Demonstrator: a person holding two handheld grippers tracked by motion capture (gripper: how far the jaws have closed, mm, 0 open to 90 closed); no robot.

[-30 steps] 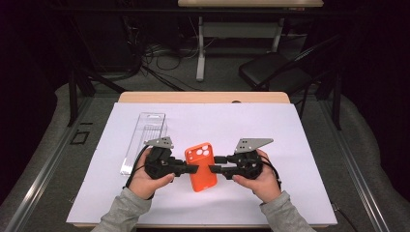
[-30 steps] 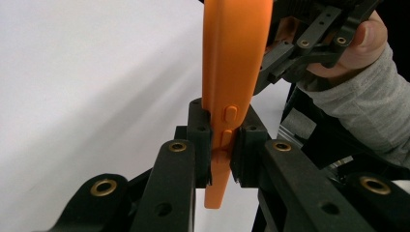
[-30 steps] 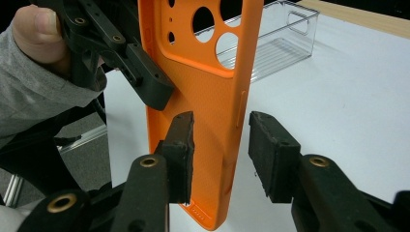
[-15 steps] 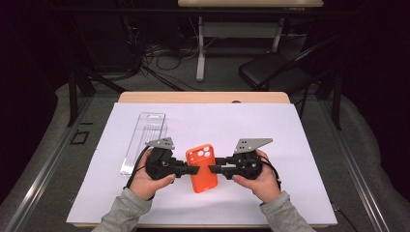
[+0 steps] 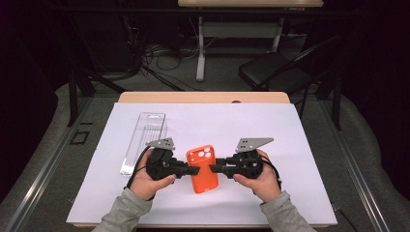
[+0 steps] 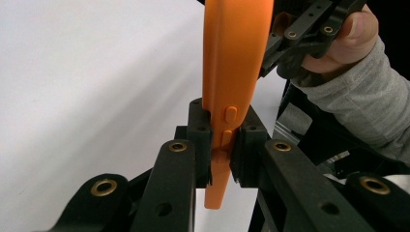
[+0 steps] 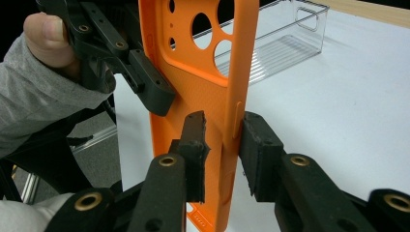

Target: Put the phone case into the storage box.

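An orange phone case [image 5: 203,169] with camera holes is held just above the white sheet between both grippers. My left gripper [image 5: 192,170] is shut on its left side wall; in the left gripper view the pads [image 6: 200,130] squeeze the case [image 6: 232,58] by its side buttons. My right gripper [image 5: 215,168] comes in from the right. Its jaws have just been closing around the case's [image 7: 193,77] other side wall: the outer pad [image 7: 258,145] touches it, while the inner pad stands a little off. The right gripper [image 7: 225,140] counts as open.
A clear plastic tray [image 5: 145,137] lies on the white sheet [image 5: 290,135] to the left, behind my left hand. The wooden table edge [image 5: 203,96] runs along the back. Beyond it are a dark chair [image 5: 270,72] and cables on the floor.
The right gripper's jaws have narrowed slightly around the case's edge. Both hands and the case have stayed in place.
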